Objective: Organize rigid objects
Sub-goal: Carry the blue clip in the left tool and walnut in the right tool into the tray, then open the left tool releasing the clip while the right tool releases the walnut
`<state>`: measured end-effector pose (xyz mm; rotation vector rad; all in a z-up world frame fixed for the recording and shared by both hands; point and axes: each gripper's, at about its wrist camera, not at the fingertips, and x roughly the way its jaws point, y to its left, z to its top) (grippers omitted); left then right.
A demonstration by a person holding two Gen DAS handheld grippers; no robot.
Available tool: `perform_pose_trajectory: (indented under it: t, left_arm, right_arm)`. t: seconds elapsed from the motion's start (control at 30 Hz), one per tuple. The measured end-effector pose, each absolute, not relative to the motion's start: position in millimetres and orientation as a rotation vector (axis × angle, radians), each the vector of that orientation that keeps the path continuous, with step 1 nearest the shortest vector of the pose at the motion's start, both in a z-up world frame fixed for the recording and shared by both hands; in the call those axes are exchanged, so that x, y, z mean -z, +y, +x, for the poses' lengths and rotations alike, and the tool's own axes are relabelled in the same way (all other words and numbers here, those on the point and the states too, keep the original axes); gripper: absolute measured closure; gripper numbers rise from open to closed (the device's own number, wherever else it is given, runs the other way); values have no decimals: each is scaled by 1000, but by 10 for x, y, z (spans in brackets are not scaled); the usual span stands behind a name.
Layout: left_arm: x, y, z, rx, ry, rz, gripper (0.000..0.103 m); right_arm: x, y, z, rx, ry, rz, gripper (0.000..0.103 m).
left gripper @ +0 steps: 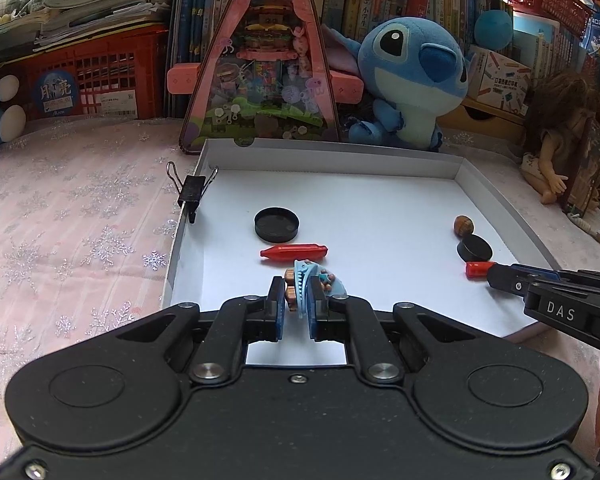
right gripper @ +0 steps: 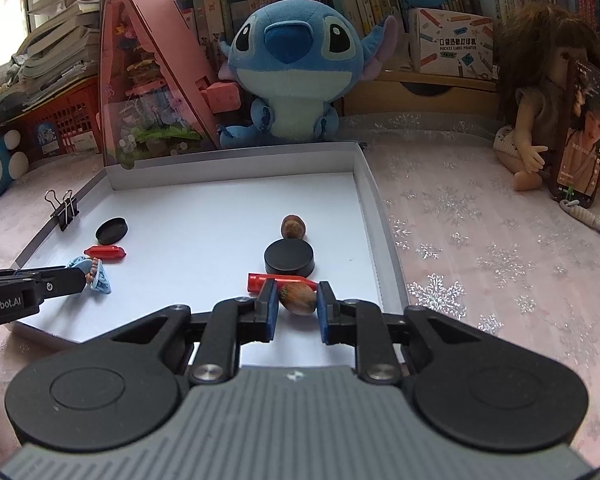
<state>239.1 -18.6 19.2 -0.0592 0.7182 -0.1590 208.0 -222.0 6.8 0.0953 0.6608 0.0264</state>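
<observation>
Left gripper [left gripper: 297, 304] clamped on hair clip [left gripper: 306, 286], low over tray [left gripper: 340, 152] near red tube [left gripper: 294, 253]. Right gripper [right gripper: 298, 306] narrow around nut [right gripper: 298, 298] beside puck [right gripper: 289, 262] (contact uncertain). Advisable: lower each item gently, then release to avoid rolling.

Soft daylight is coming in from the window [right gripper: 4, 12] at upper left, leaving the white tray floor [left gripper: 380, 216] bright and slightly washed while objects are casting only faint shadows. Fisheye distortion is bending the bookshelves [left gripper: 400, 4] at the edges, and the corners are darkening into a vignette. The centre is staying sharp; the margins are softening.
</observation>
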Motion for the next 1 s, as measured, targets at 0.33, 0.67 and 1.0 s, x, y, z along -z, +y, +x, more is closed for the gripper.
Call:
perform_pose_trajectory:
  t: [0.33, 0.67, 1.0]
  left_arm:
    - [-155, -194, 2443, 144, 723, -64, 90]
    - [-279, -196, 2301, 153, 683, -50, 61]
    - [-480, -155, 1864, 239, 629, -25, 45]
  right_arm:
    - [-55, -2201, 2112, -44, 668, 91, 74]
    - [-160, -2213, 1960, -52, 617, 104, 45]
    - [-333, -2196, 1545, -90, 535, 48, 33]
